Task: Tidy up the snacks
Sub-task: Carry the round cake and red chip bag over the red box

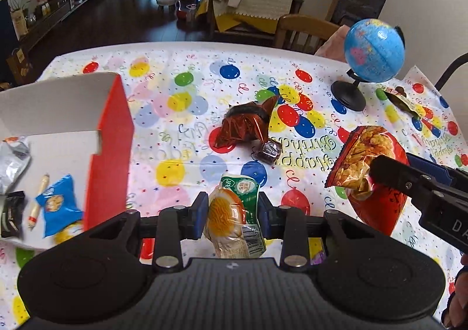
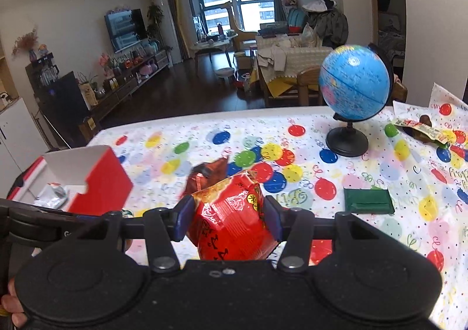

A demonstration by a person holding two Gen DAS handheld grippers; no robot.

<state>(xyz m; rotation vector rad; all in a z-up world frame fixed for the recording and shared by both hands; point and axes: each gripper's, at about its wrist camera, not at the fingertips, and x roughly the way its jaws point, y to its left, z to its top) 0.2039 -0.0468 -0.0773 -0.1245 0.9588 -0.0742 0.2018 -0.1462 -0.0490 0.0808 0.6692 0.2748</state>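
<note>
Red foil snack bag (image 2: 231,221) is held between the right gripper (image 2: 228,220) fingers; the left gripper (image 1: 231,214) fingers hold a green-orange snack packet (image 1: 234,218), the red box (image 1: 108,148) to their left.

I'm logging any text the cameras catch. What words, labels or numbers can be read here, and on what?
"Happy Birthday", upside down, printed on the balloon tablecloth.
"DA", cut off, on the right claw.
Green-and-yellow snack packet in the left claw: print and barcode digits too blurred.
Red snack bag: characters unreadable.

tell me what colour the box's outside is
Red outside, white inside; the box shows best in the left wrist view.
</note>
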